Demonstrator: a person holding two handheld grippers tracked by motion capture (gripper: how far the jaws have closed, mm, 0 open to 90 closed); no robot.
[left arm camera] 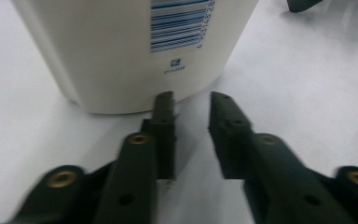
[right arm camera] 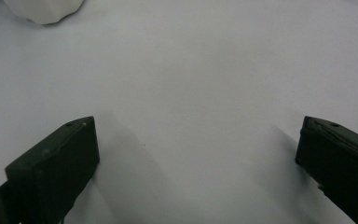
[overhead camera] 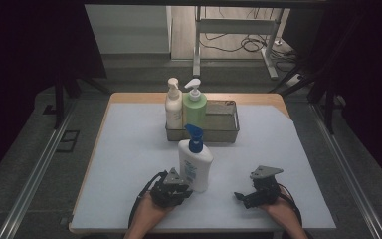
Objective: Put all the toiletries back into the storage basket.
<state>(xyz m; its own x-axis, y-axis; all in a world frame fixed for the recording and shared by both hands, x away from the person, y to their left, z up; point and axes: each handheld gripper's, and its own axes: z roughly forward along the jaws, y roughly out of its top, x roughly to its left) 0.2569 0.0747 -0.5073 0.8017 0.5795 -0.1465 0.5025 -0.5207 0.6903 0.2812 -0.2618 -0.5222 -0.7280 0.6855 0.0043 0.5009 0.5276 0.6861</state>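
Note:
A white pump bottle (overhead camera: 195, 164) with a blue nozzle stands upright on the table's pale mat, near the front centre. My left gripper (overhead camera: 185, 188) rests on the mat just left of and in front of its base. In the left gripper view the bottle (left arm camera: 121, 51) with its barcode label stands right ahead of my left gripper (left arm camera: 192, 100). The jaws stand a little apart with nothing between them, and the left tip is close to the bottle's base. My right gripper (overhead camera: 246, 198) lies to the bottle's right, wide open (right arm camera: 198, 123) over bare mat, with the bottle's base (right arm camera: 44, 9) far off.
A wire basket (overhead camera: 221, 135) stands behind the white bottle at the table's back centre. Its left end holds a cream pump bottle (overhead camera: 173, 107) and a green pump bottle (overhead camera: 194, 107). The pale mat (overhead camera: 124, 159) covers the table; dark floor and rails surround it.

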